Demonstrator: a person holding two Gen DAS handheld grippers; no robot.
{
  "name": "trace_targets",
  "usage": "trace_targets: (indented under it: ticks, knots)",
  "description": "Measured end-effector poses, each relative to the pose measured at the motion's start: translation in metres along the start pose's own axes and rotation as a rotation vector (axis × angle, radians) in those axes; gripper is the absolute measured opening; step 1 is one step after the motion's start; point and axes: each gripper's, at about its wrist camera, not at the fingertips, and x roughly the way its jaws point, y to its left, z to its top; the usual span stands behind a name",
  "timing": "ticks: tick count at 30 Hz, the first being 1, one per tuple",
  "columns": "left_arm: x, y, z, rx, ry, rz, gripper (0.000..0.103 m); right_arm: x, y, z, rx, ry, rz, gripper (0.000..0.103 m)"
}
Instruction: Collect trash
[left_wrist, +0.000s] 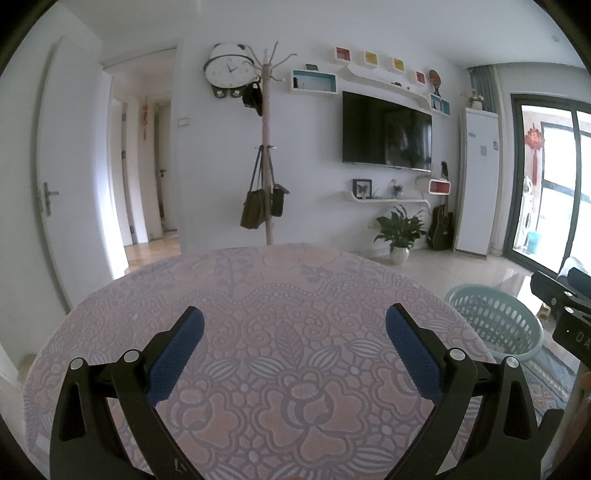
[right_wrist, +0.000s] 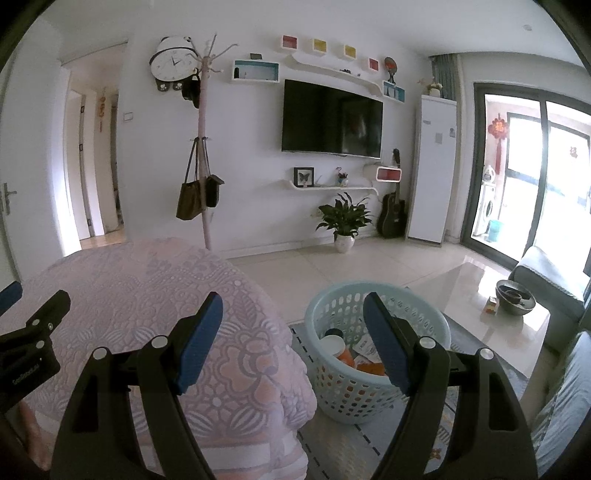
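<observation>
Both grippers, left gripper (left_wrist: 295, 325) and right gripper (right_wrist: 293, 314), gape empty; laundry basket (right_wrist: 332, 295) holds trash, so collection appears finished.

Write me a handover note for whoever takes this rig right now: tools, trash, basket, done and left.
Left tool: open, empty, above the patterned tablecloth.
Right tool: open, empty, over the cloth's edge and the light blue basket.
Basket stands on the floor beside the table and already holds trash: an orange bottle and wrappers.
No loose trash shows on the visible cloth.
Left: check areas out of view.
</observation>
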Motion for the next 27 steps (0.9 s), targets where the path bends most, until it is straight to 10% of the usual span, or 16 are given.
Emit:
trace_targets:
  ticks: [27]
  knots:
    - [-0.0026,0.0027,-0.0096,0.005,0.008,0.004,0.095,0.0001,-0.0013,-0.0025,0.006,0.014,0.018,0.074]
